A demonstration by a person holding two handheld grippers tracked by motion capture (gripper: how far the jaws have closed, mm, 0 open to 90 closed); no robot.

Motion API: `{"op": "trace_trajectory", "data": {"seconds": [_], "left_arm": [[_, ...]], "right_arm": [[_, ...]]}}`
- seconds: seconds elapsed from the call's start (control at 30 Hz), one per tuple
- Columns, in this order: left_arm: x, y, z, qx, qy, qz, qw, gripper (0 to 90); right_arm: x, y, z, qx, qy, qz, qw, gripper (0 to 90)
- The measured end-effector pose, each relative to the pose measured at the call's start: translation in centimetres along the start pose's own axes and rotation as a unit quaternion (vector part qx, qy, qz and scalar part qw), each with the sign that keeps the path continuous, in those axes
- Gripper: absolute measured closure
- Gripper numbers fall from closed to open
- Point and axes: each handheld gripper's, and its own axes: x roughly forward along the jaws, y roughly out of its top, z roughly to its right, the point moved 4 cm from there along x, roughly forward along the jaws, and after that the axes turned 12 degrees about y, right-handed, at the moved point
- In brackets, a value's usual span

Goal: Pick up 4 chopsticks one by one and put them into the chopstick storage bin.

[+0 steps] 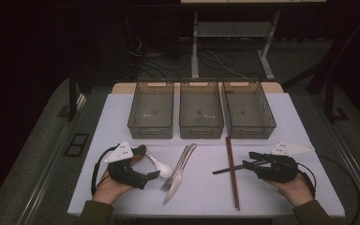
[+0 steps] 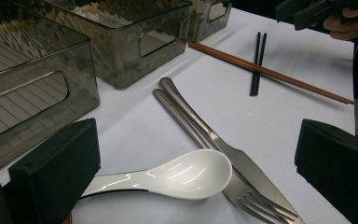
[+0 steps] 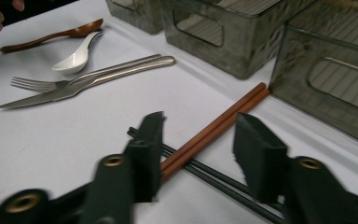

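Observation:
My right gripper [image 1: 249, 160] lies low over the table at the right, open. Its jaws [image 3: 199, 119] stand on either side of a pair of brown chopsticks [image 3: 214, 128] crossed over thinner black chopsticks [image 3: 223, 184], without pressing on them. My left gripper [image 1: 149, 163] is open at the left. A white ceramic spoon [image 2: 191, 175] lies on the table between its wide jaws [image 2: 196, 130], untouched. A brown wooden spoon [image 3: 51, 37] lies beside the white one. A steel fork [image 1: 168, 180] and knife [image 1: 180, 171] lie side by side in the middle.
Three smoky see-through bins [image 1: 150, 129] [image 1: 200, 129] [image 1: 251, 129] stand in a row at the back of the white table [image 1: 281, 122]. A grey three-cornered plate [image 1: 290, 149] tops the right gripper. Cables trail from both grippers toward the front edge.

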Motion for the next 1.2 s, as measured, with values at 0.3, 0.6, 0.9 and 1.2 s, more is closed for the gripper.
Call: {"op": "trace_trajectory", "data": {"seconds": [0.3, 0.6, 0.9, 1.2], "left_arm": [[0.1, 0.0, 0.0, -0.002, 0.0, -0.001, 1.0, 0.0], [0.2, -0.1, 0.1, -0.003, 0.001, -0.005, 1.0, 0.0], [0.1, -0.1, 0.0, -0.004, 0.0, -0.002, 1.0, 0.0], [0.1, -0.2, 0.0, -0.006, -0.002, -0.002, 1.0, 0.0]], "right_arm": [[2.7, 0.2, -0.8, 0.0, 0.034, -0.054, 0.998, 82.6], [4.3, -0.8, -1.8, -0.009, 0.061, -0.108, 0.9922, 89.7], [5.6, -1.6, -3.3, -0.026, 0.068, -0.145, 0.9868, 89.6], [6.1, -2.1, -3.7, -0.032, 0.07, -0.169, 0.9826, 89.6]]}}
